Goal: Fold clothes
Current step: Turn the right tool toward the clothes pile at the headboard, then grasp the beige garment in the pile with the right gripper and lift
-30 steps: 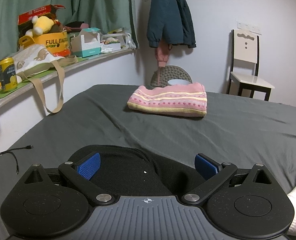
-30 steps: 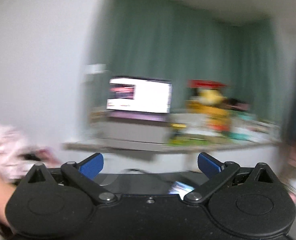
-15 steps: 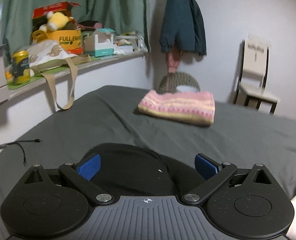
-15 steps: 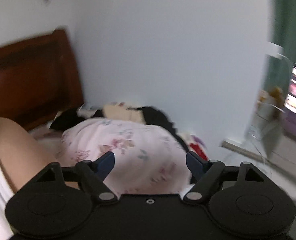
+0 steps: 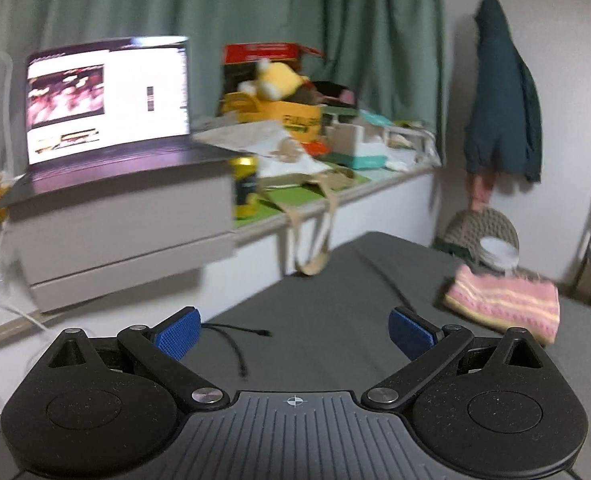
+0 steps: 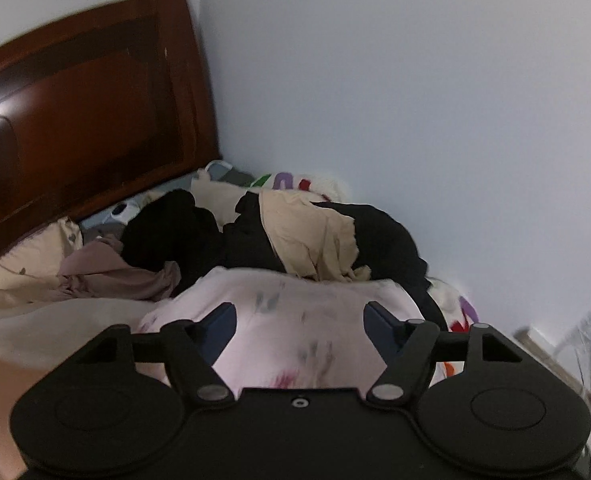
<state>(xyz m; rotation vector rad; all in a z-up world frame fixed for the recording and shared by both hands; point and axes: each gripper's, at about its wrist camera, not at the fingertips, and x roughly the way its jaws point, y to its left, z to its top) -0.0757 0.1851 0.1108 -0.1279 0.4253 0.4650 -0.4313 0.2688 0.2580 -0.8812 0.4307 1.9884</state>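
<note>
In front of the left gripper (image 5: 293,334) the gray bed (image 5: 335,320) lies flat and bare, with lots of room. Its jaws are wide apart and hold nothing. A folded pink striped sweater (image 5: 503,306) sits ahead to the right, near the bed's far edge. A thin black cable (image 5: 235,344) lies just ahead (best kept clear of).

Ahead of the right gripper (image 6: 299,326), a heap of unfolded clothes (image 6: 279,232) is piled against the brown headboard (image 6: 91,112) and the white wall. A pink flowery garment (image 6: 295,312) lies between its wide-open jaws, not pinched. I think the step is fetching the next piece: close on cloth, then carry it to the open gray part.
</note>
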